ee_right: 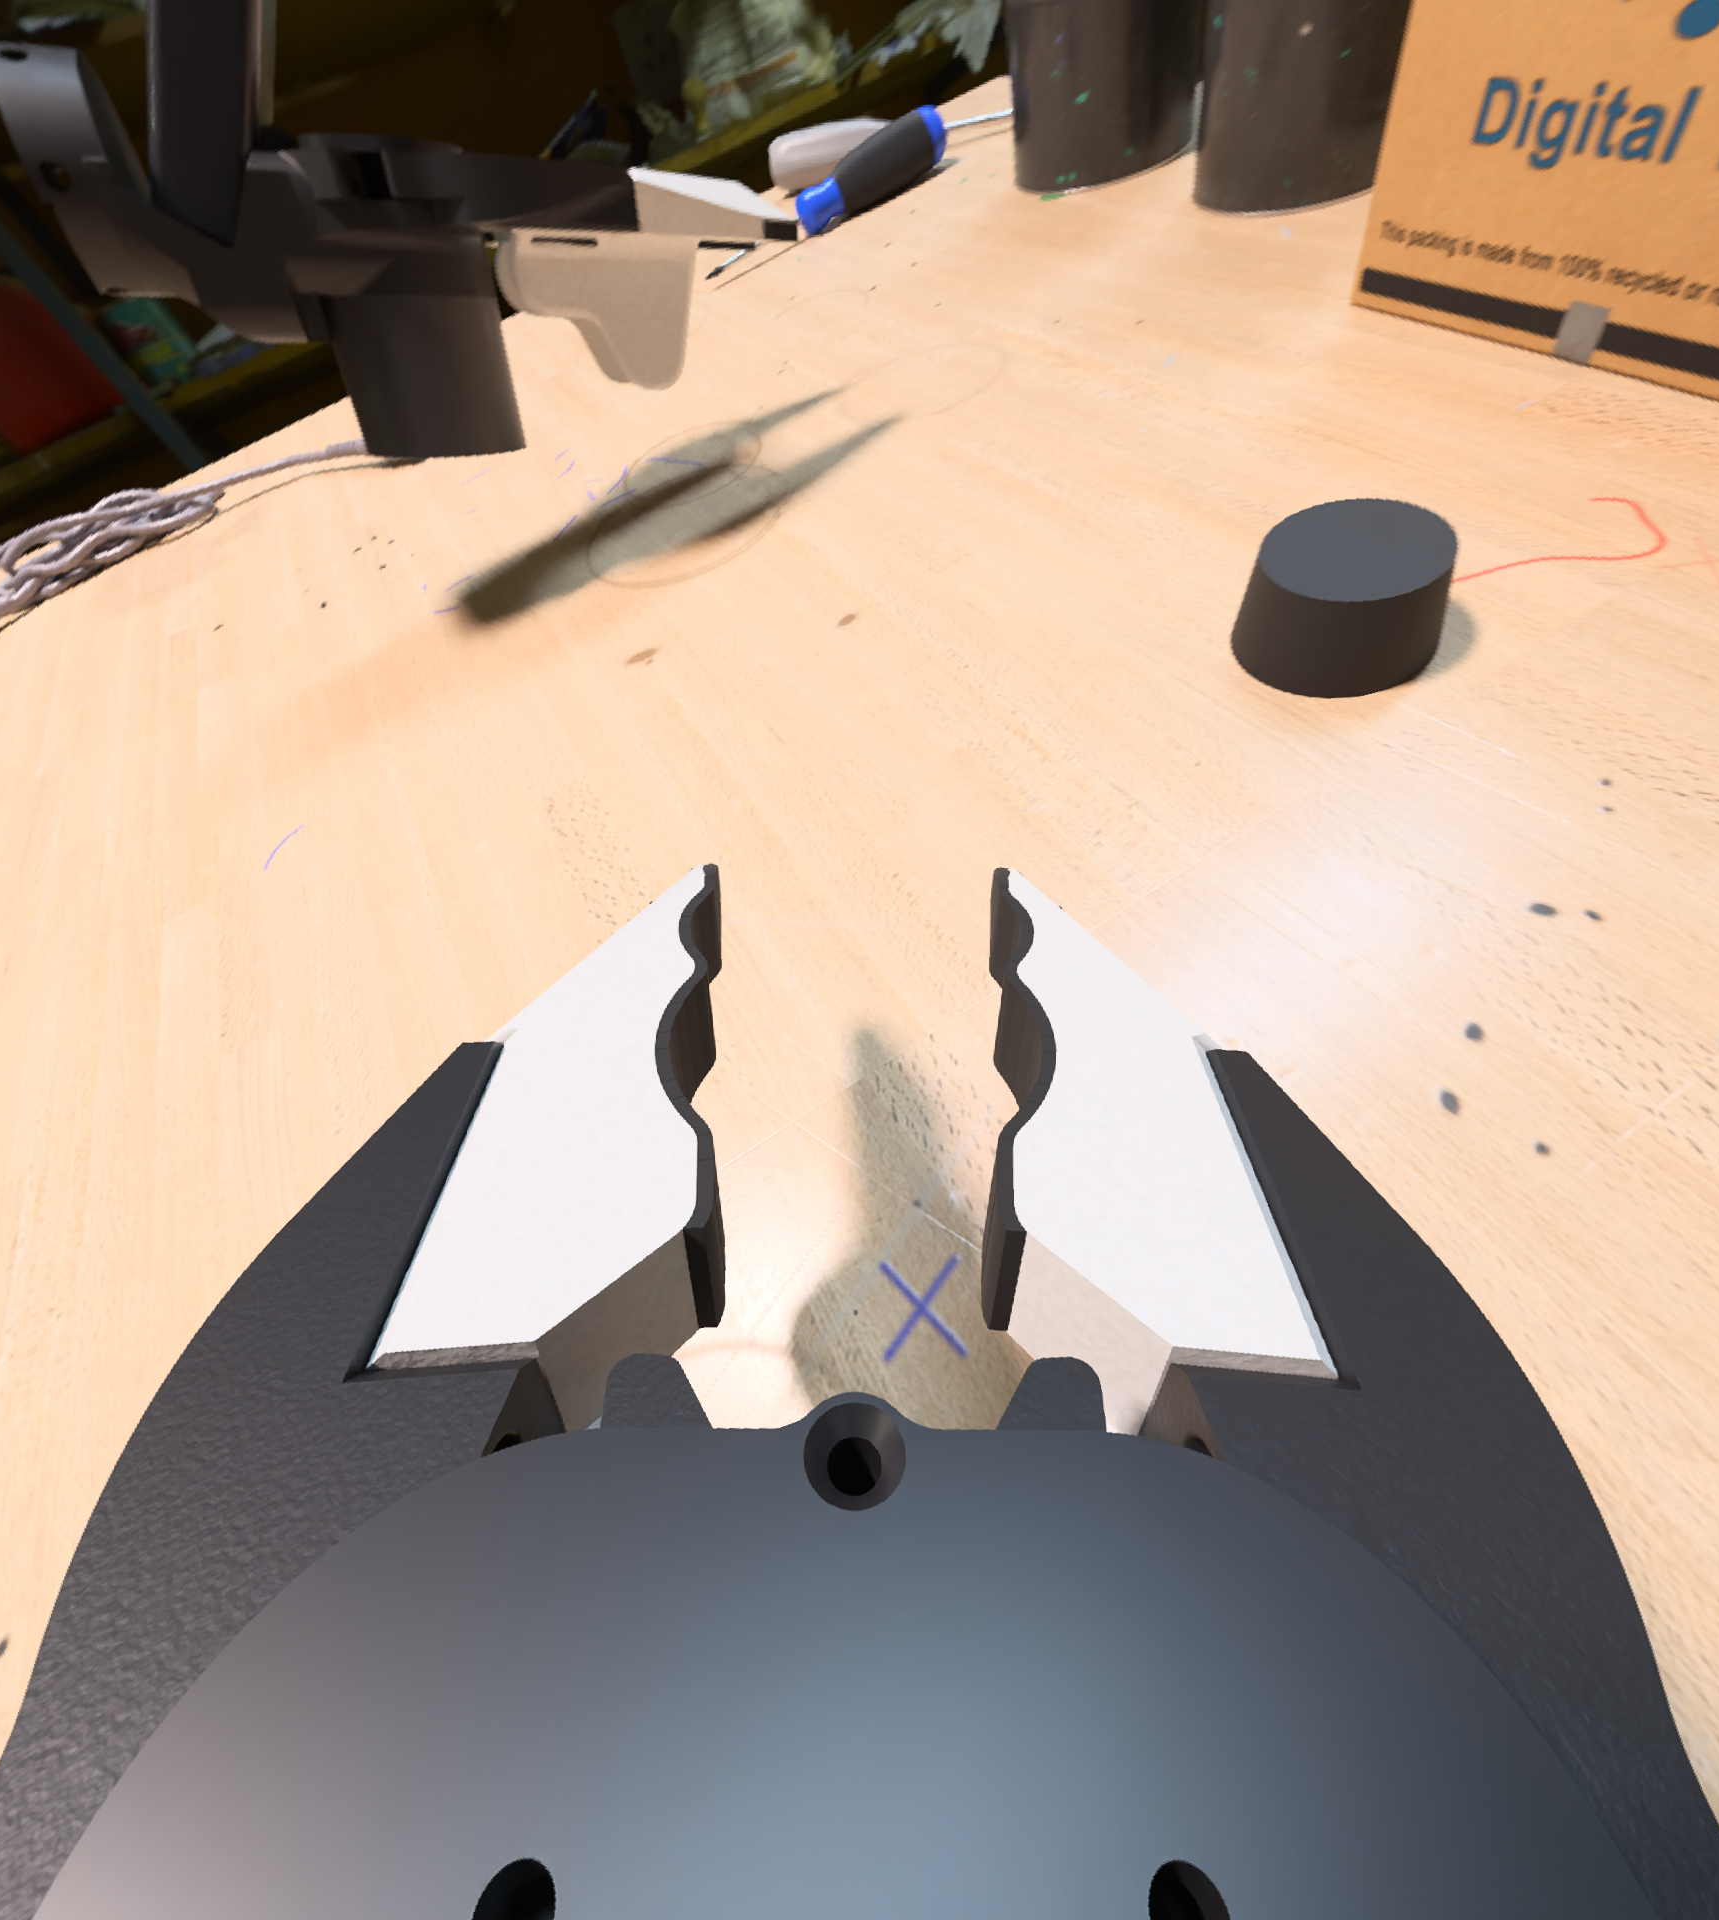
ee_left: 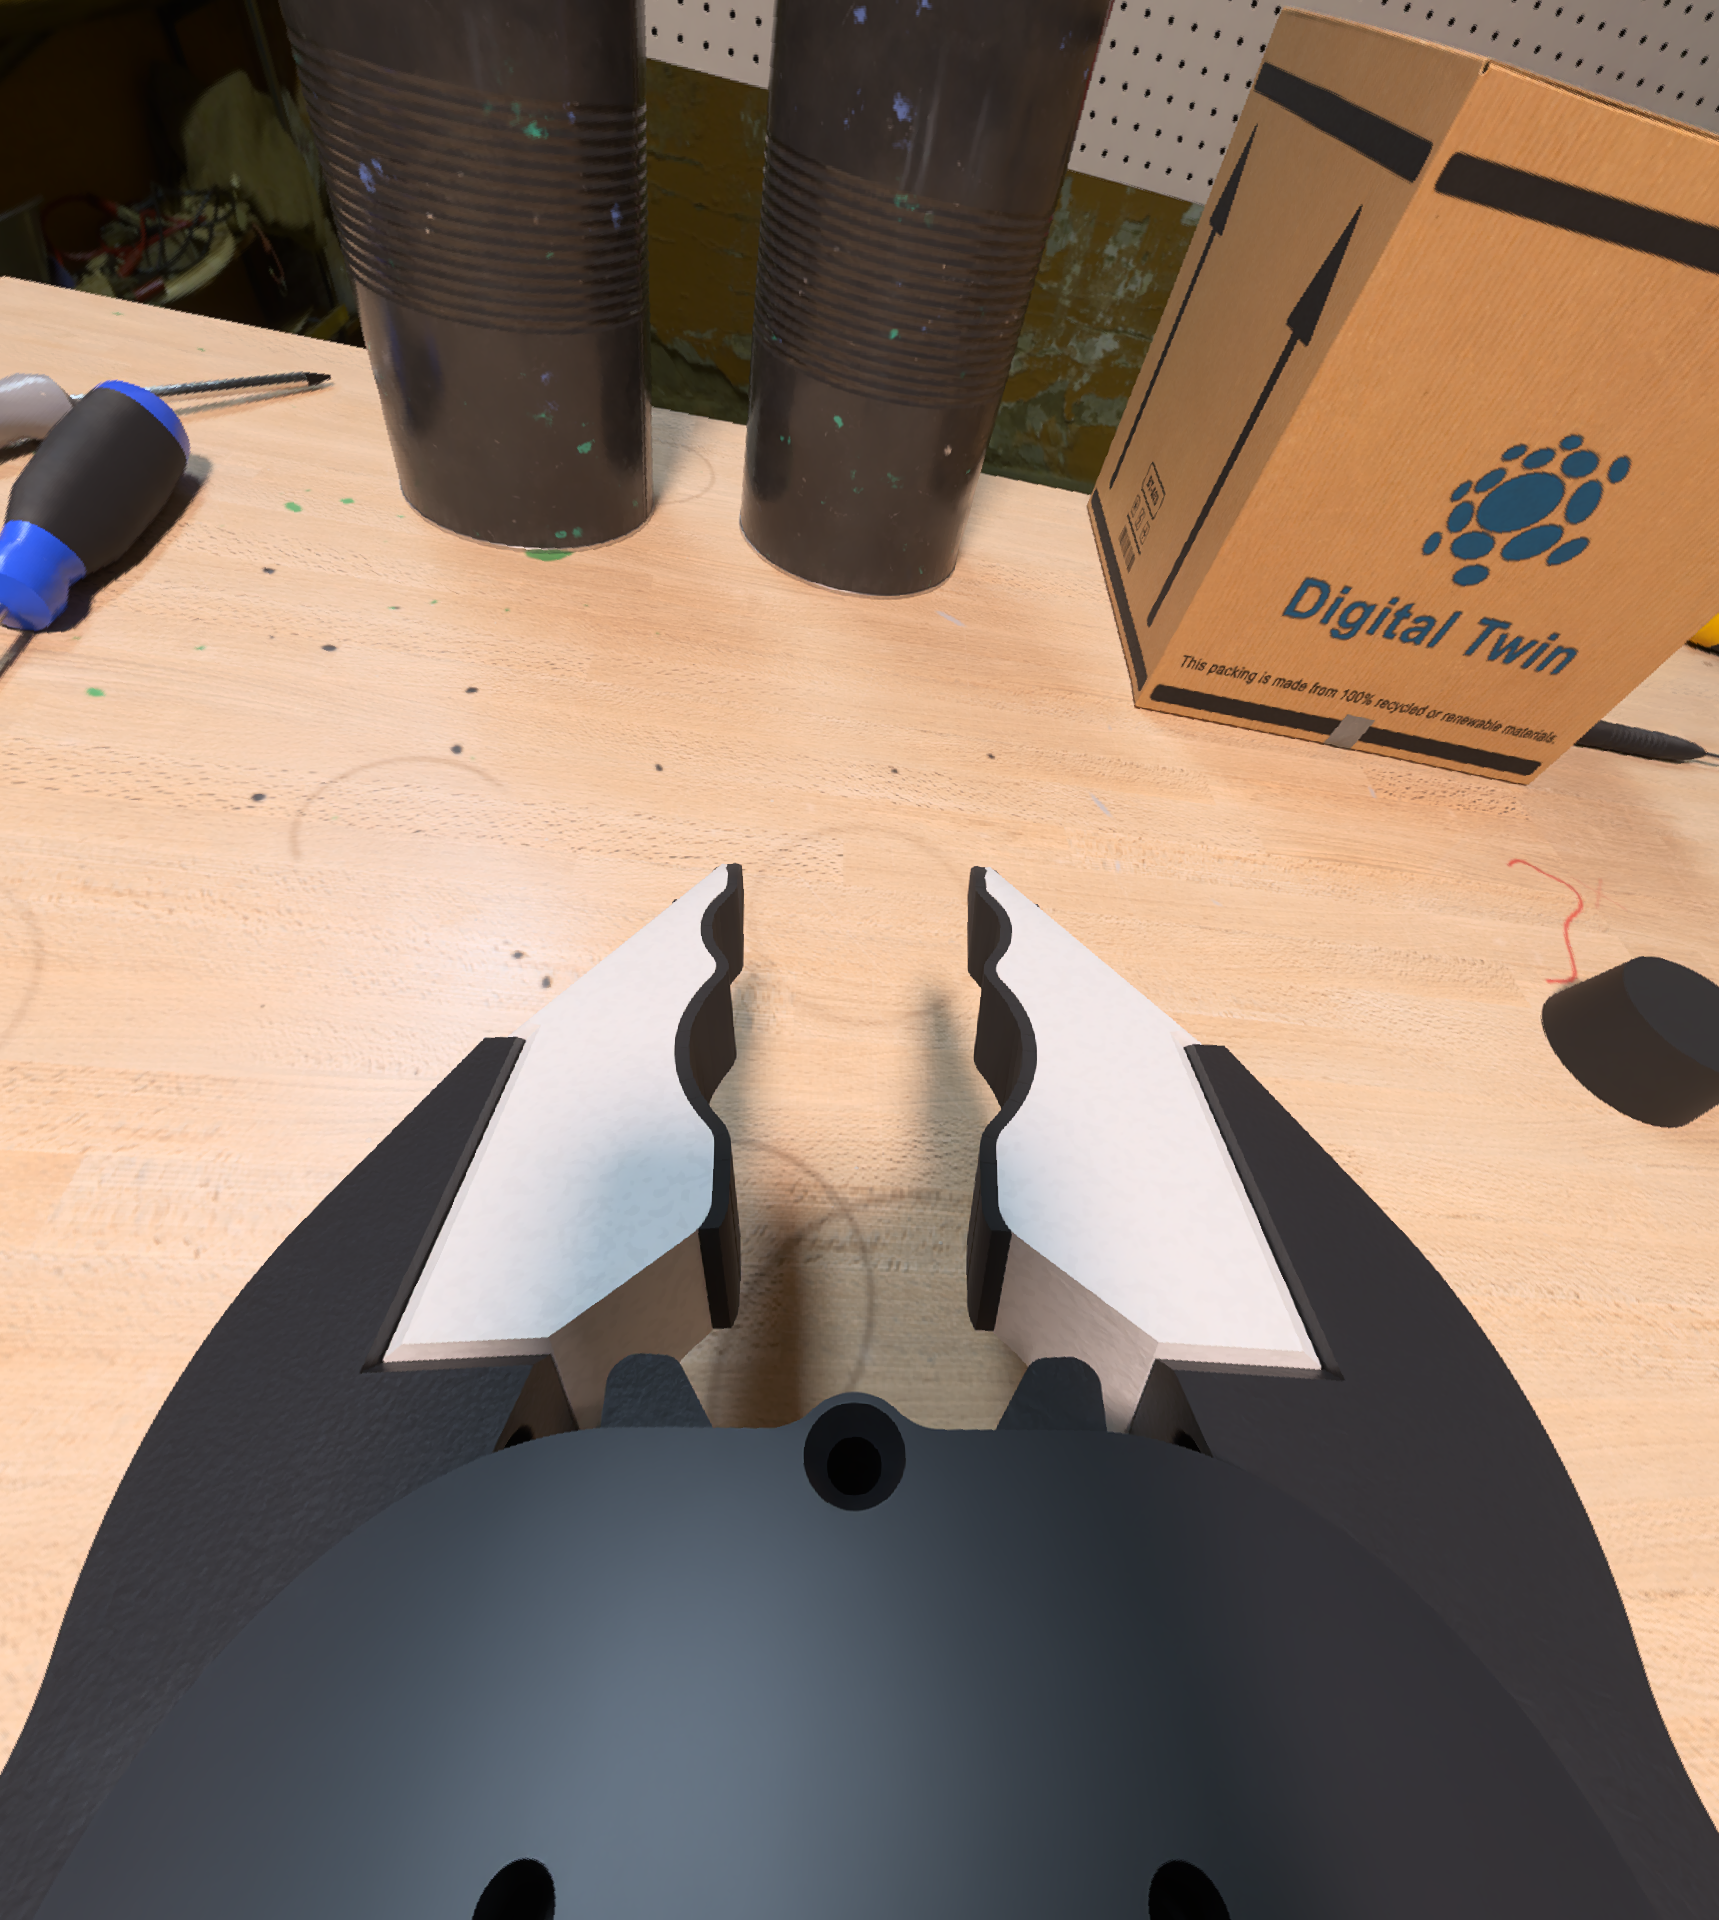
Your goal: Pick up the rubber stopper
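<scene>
The rubber stopper (ee_left: 1655, 1039) is a short black tapered plug standing on the wooden bench, at the right edge of the left wrist view. It also shows in the right wrist view (ee_right: 1345, 594), ahead and to the right. My left gripper (ee_left: 855, 883) is open and empty above bare wood, well left of the stopper. My right gripper (ee_right: 855, 883) is open and empty, low over the bench, with the stopper ahead of it to the right. The left gripper also shows far off in the right wrist view (ee_right: 709, 223), hovering above the bench.
Two tall dark cans (ee_left: 512, 270) (ee_left: 896, 301) stand at the back. A cardboard box (ee_left: 1457, 416) stands at the back right, close behind the stopper. Screwdrivers (ee_left: 70, 499) lie at the back left. A coiled grey cable (ee_right: 86, 540) lies near the bench's left edge.
</scene>
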`<state>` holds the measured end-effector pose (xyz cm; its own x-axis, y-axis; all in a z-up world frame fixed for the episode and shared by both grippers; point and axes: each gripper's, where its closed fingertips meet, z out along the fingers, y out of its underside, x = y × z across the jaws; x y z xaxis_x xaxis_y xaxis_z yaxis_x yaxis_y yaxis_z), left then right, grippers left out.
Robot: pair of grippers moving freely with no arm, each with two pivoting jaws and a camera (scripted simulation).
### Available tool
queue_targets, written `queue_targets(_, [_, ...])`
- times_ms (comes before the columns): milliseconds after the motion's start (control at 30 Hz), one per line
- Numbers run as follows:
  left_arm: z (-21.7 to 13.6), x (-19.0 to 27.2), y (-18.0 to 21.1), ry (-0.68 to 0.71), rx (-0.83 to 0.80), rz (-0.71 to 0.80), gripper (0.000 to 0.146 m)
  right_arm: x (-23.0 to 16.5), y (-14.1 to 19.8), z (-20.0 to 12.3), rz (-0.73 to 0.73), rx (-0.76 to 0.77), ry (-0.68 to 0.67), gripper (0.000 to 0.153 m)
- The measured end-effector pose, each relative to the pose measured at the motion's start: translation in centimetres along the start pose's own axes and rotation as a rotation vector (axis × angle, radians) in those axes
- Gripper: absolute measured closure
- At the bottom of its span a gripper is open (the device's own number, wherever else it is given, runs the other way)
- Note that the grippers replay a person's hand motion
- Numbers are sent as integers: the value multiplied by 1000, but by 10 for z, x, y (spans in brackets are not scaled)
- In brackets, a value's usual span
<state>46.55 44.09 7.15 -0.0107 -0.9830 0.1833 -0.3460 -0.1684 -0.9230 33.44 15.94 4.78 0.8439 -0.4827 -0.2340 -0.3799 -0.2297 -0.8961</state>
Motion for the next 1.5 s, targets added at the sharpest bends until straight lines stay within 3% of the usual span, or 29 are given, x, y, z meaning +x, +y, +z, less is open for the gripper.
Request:
queue_targets(833, [1, 5, 4, 39, -18, -34, 103, 6, -3, -1, 61, 23, 14, 89])
queue_targets(1067, [2, 15, 9, 61, -42, -63, 97, 11, -21, -16, 79, 136, 27, 78])
queue_targets(1200, [3, 54, 12, 107, -98, -54, 86, 14, -32, -26, 76, 189, 30, 77])
queue_targets(1333, [1, 128, 7, 192, -125, -21, 78, 15, -37, -33, 118, 217, -1, 77])
queue_targets(1400, [5, 170, 20, 267, -227, 50, 75, 15, -41, -38, 138, 237, -20, 78])
queue_targets(1500, [19, 207, 44, 263, -399, 205, 71, 15, -45, -46, 142, 253, -40, 79])
